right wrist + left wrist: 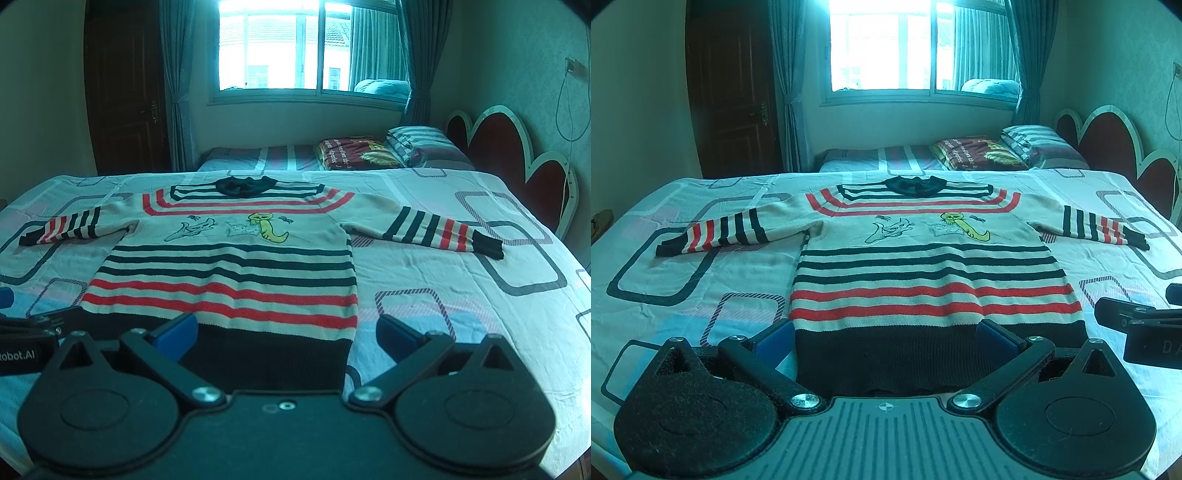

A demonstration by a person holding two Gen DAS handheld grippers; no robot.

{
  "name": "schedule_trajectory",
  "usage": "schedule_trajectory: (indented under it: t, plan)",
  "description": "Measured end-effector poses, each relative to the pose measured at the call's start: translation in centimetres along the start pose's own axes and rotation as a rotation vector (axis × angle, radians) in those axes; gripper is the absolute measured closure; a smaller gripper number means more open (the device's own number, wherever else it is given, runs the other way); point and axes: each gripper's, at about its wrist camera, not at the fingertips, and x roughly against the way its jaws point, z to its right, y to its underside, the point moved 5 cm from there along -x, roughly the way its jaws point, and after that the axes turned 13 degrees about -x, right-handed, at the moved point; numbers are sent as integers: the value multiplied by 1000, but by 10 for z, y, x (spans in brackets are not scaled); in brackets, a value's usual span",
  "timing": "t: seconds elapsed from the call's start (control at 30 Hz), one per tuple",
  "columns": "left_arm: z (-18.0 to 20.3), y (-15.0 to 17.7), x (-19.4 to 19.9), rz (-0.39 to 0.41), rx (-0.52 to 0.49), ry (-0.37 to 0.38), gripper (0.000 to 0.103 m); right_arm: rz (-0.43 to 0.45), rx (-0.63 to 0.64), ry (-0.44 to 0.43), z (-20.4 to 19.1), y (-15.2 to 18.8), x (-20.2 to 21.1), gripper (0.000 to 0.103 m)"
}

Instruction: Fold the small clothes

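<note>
Two hand-held grippers hover at the near edge of a bed, both with their blue-padded fingers spread wide and nothing between them. A small striped sweater [923,266] lies flat and face up on the patterned bedsheet [701,280], sleeves stretched out to either side, its dark collar [916,184] at the end farthest from the grippers and its broad dark hem [886,354] nearest them. The left gripper [886,339] sits at that hem, its two fingers straddling the hem's left and middle part; whether the pads touch the knit cannot be told. The right gripper [284,332] is at the hem's right corner, one finger over the dark band and the other beyond the sweater's edge, over bare sheet. Each gripper shows at the edge of the other's view, just beside it. On the sweater's chest are two small cartoon figures, one yellow [267,229]. Beyond the collar stands a second bed with folded bedding and a pillow [1034,144], a scalloped headboard [1108,140], and a curtained window [886,48] beside a dark wooden door [735,92].
</note>
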Motion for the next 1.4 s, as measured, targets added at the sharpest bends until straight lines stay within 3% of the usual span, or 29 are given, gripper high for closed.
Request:
schedule_trajectory:
  t: [1.4]
  plan:
    - [1,-4,2,14,-16,-3,0,14,11,11,-1,-1,2,1]
